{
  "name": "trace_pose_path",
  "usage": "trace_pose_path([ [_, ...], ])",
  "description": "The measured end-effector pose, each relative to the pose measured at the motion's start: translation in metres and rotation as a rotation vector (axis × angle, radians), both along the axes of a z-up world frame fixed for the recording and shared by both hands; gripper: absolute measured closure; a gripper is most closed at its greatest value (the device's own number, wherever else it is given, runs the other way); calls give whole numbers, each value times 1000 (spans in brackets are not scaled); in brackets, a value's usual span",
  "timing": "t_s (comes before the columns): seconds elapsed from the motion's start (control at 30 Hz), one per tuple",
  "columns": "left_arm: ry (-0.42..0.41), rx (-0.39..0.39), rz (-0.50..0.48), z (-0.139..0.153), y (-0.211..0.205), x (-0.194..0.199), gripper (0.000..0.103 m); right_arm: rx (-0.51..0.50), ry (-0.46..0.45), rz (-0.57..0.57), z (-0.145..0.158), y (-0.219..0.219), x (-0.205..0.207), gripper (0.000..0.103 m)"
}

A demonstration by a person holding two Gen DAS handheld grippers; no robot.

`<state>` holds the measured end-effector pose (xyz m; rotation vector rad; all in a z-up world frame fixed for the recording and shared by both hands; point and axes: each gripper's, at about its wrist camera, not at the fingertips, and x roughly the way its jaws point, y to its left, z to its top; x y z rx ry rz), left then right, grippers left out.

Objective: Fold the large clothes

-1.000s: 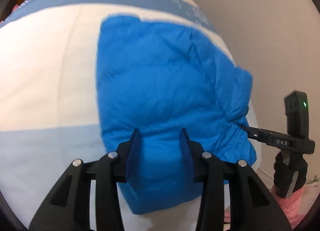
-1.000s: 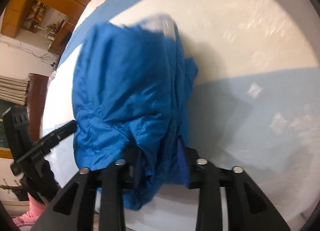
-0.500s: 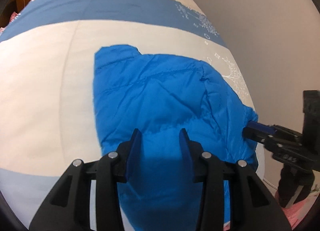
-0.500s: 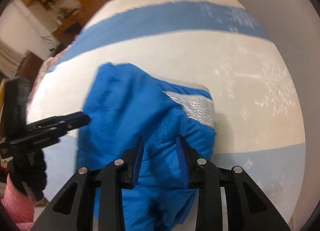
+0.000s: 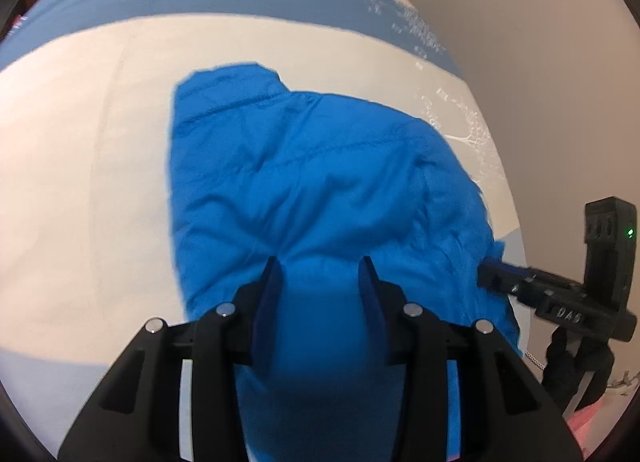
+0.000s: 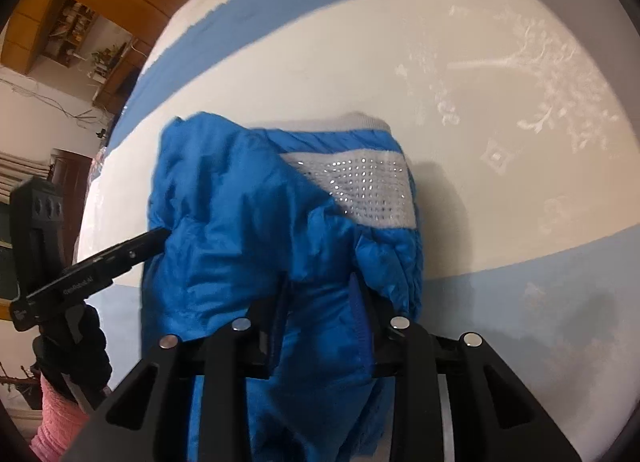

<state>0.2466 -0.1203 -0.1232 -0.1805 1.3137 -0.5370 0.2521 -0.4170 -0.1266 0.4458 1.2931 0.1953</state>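
A bright blue padded jacket lies bunched on a cream and blue bed cover. My left gripper is shut on the jacket's near edge, with blue fabric filling the gap between its fingers. My right gripper is shut on another part of the jacket, near a white knitted band with silver dots. The right gripper also shows in the left wrist view at the jacket's right edge. The left gripper also shows in the right wrist view at the jacket's left edge.
A plain wall runs along the bed's right side. Wooden cabinets and shelves stand beyond the bed at the far left in the right wrist view. Pink fabric lies near the bed's edge by the gloved hand.
Both grippers have drawn the jacket toward the near side of the bed and lowered it. More of it now lies spread on the cover, and the white knitted band has come into view.
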Motion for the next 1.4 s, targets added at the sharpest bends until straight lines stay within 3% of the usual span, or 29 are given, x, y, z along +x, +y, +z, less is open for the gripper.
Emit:
trace_pose_path([
  [0.17, -96, 2, -51, 38, 7, -54, 64, -47, -113, 109, 52, 23, -38, 68],
  [0.27, -116, 37, -92, 38, 7, -87, 64, -69, -132, 189, 63, 43, -60, 68],
  [0.43, -87, 60, -111, 13, 13, -116, 64, -155, -70, 212, 36, 54, -83, 68],
  [0.53, -106, 45, -113, 0, 16, -122, 64, -116, -14, 156, 6, 45, -86, 67],
  [0.7, -165, 87, -120, -15, 7, -132, 65, -133, -21, 111, -30, 49, -92, 66],
  [0.87, -132, 41, -60, 4, 23, -128, 66, -109, -20, 86, -15, 44, -94, 67],
  [0.97, -157, 26, -29, 18, 38, -131, 66, -119, -79, 93, 14, 43, -107, 66],
  [1.07, -140, 30, -27, 16, 41, -136, 66, -133, -89, 113, 23, 46, -118, 66],
  [1.17, -119, 66, -30, -4, 36, -143, 66, -152, -55, 112, 9, 47, -120, 66],
  [1.4, -186, 144, -84, -24, 31, -162, 64, -127, -4, 83, -34, 43, -120, 58],
])
